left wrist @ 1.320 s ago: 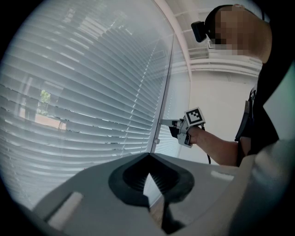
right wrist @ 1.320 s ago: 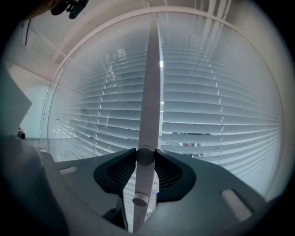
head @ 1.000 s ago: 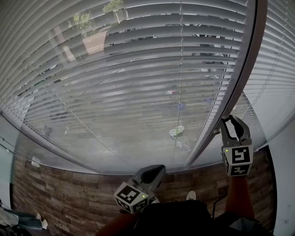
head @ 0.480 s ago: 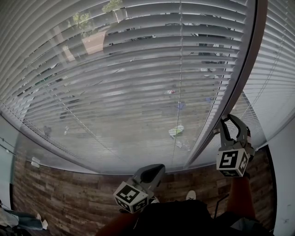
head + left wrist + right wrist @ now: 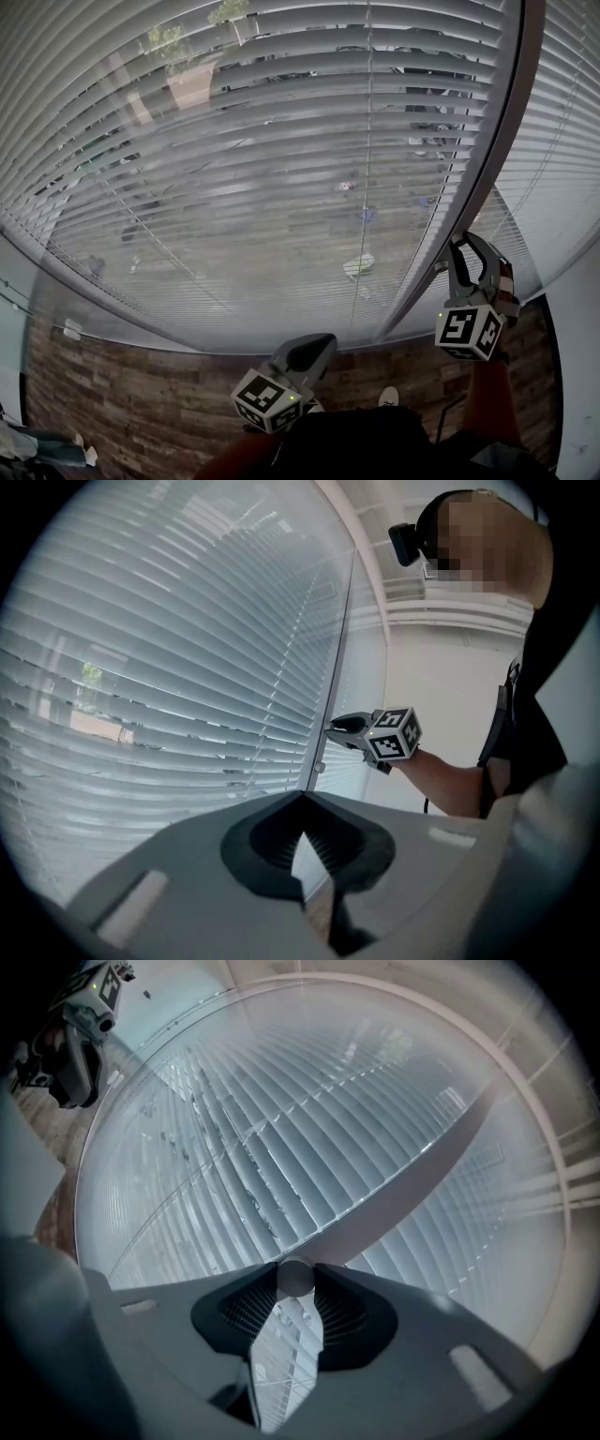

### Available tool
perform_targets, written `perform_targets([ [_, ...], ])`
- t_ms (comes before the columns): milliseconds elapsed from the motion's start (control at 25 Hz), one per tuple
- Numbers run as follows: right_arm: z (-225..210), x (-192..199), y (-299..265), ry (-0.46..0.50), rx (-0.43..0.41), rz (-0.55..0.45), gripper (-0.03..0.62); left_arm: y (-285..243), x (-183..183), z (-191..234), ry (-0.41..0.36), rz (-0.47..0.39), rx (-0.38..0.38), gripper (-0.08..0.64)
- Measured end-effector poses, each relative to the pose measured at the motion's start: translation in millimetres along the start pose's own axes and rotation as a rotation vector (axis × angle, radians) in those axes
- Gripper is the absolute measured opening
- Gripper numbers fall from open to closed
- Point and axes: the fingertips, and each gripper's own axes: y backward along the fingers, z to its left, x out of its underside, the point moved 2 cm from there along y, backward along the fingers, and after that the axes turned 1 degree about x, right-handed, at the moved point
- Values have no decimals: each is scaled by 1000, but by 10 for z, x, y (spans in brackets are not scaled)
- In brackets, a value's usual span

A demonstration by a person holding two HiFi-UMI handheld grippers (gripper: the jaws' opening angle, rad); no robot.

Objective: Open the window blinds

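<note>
White slatted window blinds [image 5: 281,141] fill the head view, the slats tilted enough that the street outside shows through. A grey vertical window frame [image 5: 469,187] splits them from a second blind at the right. My right gripper [image 5: 472,246] is held up beside that frame, shut on the round end of the blinds' tilt wand [image 5: 296,1279], which sits between its jaw tips. From the left gripper view the right gripper [image 5: 339,727] juts out level toward the frame. My left gripper [image 5: 314,349] hangs low in front of my body, shut with nothing in it.
A second blind [image 5: 562,169] covers the window to the right of the frame. Wood-patterned floor [image 5: 141,394] runs under the window sill. A white wall [image 5: 441,696] stands behind my right arm. The toe of my shoe [image 5: 388,397] shows below.
My right gripper has rolled about its own axis, its marker cube now tilted, still shut on the wand. The slats show slightly more of the outside. The left gripper has not moved.
</note>
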Motion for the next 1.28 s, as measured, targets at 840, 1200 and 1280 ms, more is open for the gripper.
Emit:
perform_targets([
  [840, -221, -41, 111, -784, -139, -159, 186, 5, 30, -25, -8, 23, -1, 0],
  [1200, -153, 84, 29, -998, -193, -130, 179, 22, 49, -35, 5, 23, 4, 0],
  [1280, -150, 82, 21, -1003, -193, -130, 175, 27, 53, -23, 0, 29, -3, 0],
])
